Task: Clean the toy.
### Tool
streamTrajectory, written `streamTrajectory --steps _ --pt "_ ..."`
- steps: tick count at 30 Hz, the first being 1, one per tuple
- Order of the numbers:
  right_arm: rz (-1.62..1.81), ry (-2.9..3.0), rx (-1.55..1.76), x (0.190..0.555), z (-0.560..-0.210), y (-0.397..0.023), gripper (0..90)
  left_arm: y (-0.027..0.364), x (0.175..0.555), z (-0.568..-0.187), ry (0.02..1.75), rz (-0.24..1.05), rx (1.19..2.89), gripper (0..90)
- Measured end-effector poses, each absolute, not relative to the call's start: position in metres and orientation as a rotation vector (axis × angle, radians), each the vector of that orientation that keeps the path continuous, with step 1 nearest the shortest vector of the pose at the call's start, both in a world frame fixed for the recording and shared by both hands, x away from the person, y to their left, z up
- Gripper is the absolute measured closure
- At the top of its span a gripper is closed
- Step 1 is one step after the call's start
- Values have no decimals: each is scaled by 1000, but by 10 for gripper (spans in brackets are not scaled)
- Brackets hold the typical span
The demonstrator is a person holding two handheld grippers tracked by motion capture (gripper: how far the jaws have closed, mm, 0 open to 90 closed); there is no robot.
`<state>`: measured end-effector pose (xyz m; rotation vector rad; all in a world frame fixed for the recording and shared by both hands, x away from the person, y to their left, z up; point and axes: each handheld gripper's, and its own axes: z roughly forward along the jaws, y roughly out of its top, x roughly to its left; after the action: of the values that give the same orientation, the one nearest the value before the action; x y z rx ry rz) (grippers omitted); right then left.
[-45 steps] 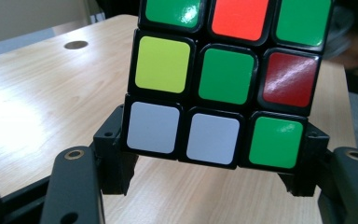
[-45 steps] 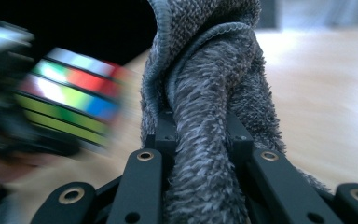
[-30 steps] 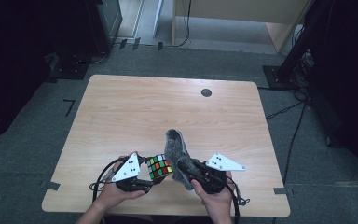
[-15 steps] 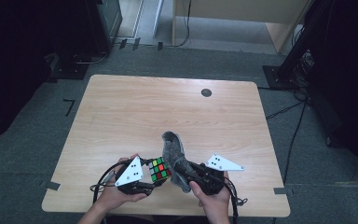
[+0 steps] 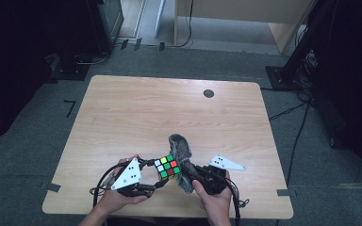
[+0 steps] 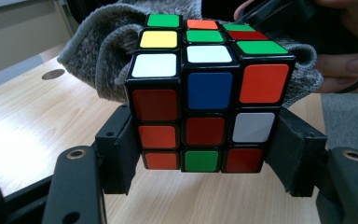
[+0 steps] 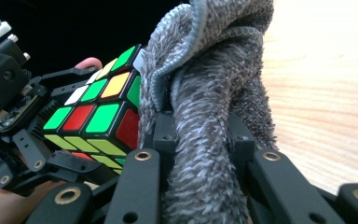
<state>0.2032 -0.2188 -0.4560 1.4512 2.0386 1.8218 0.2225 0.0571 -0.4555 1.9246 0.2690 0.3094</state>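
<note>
A scrambled Rubik's cube (image 5: pixel 166 168) is held just above the near edge of the table, with my left gripper (image 5: pixel 158 175) shut on its two sides. In the left gripper view the black pads (image 6: pixel 116 154) press the cube (image 6: pixel 205 102) low on both flanks. My right gripper (image 5: pixel 188 172) is shut on a grey fuzzy cloth (image 5: pixel 181 148), and its jaws have just tightened a little on it. In the right gripper view the cloth (image 7: pixel 205 116) bunches up between the jaws (image 7: pixel 200 135) and lies against the cube (image 7: pixel 98 116) on its side.
The wooden table (image 5: pixel 169 108) has a small black round mark (image 5: pixel 209 93) near its far right. Black stands and cables (image 5: pixel 297 70) sit on the grey floor beyond the right edge. A person's hands hold both grippers at the near edge.
</note>
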Motion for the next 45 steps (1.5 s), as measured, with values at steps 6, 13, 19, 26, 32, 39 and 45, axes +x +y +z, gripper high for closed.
streamTrajectory --steps 6,13,19,26,32,39,45 --pt "1842 2103 1454 203 -458 -212 729 57 224 -455 278 317 1900 295" --pt "1787 2072 1416 196 -451 -208 730 57 221 -453 261 338 1903 296" --pt "1756 2078 1370 193 -446 -206 730 56 218 -452 234 379 1899 300" --pt "1768 2015 1243 184 -424 -210 718 58 214 -451 209 417 1893 339" --pt "1695 1972 1070 168 -405 -201 717 53 215 -455 236 439 1923 340" --pt "1356 2088 750 145 -399 -152 696 43 209 -456 217 497 1978 342" --pt "1300 2007 937 162 -402 -177 692 44 209 -456 222 507 1983 342"
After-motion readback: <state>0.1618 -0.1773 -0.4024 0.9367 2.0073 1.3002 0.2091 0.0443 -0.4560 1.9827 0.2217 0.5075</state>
